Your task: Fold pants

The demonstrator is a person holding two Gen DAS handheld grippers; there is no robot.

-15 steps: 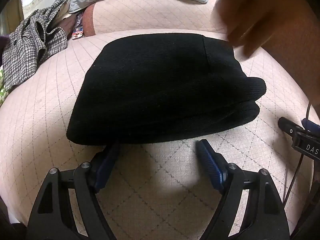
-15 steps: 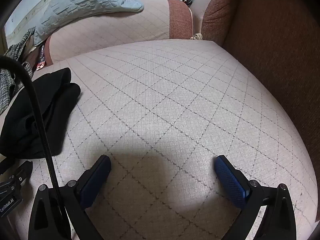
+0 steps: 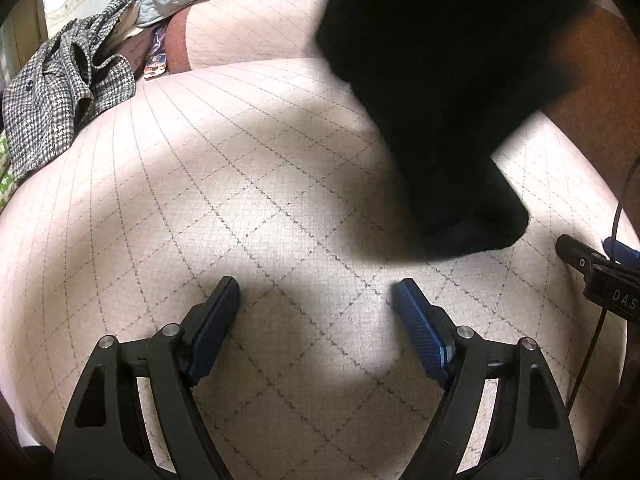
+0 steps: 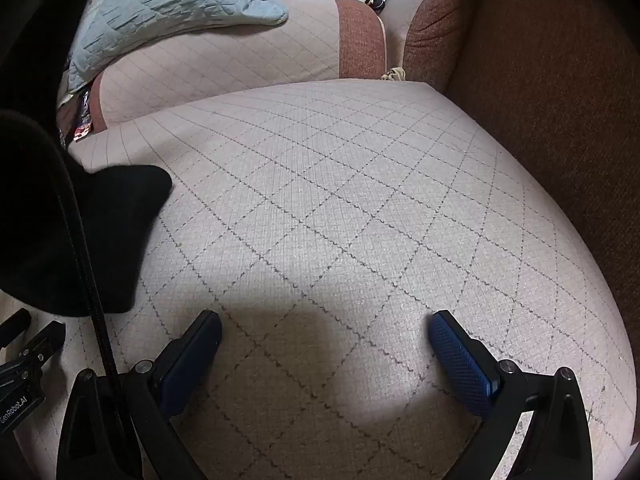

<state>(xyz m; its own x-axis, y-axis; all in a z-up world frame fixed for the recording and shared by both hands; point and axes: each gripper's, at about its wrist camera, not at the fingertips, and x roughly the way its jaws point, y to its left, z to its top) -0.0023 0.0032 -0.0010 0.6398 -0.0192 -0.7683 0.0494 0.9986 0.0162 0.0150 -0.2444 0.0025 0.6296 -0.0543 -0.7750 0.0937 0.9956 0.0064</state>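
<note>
Nearest to me, the left gripper (image 3: 314,294) hangs tilted down over the pale pink quilted sofa cushion with dark diamond stitching (image 3: 200,208), its two blue-padded black fingers (image 3: 420,332) spread wide with nothing but bare cushion between them. The right gripper (image 4: 326,334) beside it is tilted down the same way, its blue textured pads (image 4: 460,364) just as far apart and holding nothing. A thin black cable (image 4: 86,280) runs up past its left finger.

Just beyond the left gripper's right finger, the black knit pants (image 3: 448,92) hang in a dark bunched mass, the lower corner dipping close to the cushion and throwing a shadow under it; the upper part fills the top right of that view and is blurred. Neither gripper touches the fabric. From the right wrist view the same black cloth (image 4: 100,232) shows at the left edge, its corner over the cushion.

Further back on the left lies a crumpled grey houndstooth coat (image 3: 64,92). Beyond it a light blue-grey quilted blanket (image 4: 168,4) is heaped on the next seat cushion. On the right, the rust-brown woven sofa backrest (image 4: 560,100) rises behind the seat.
</note>
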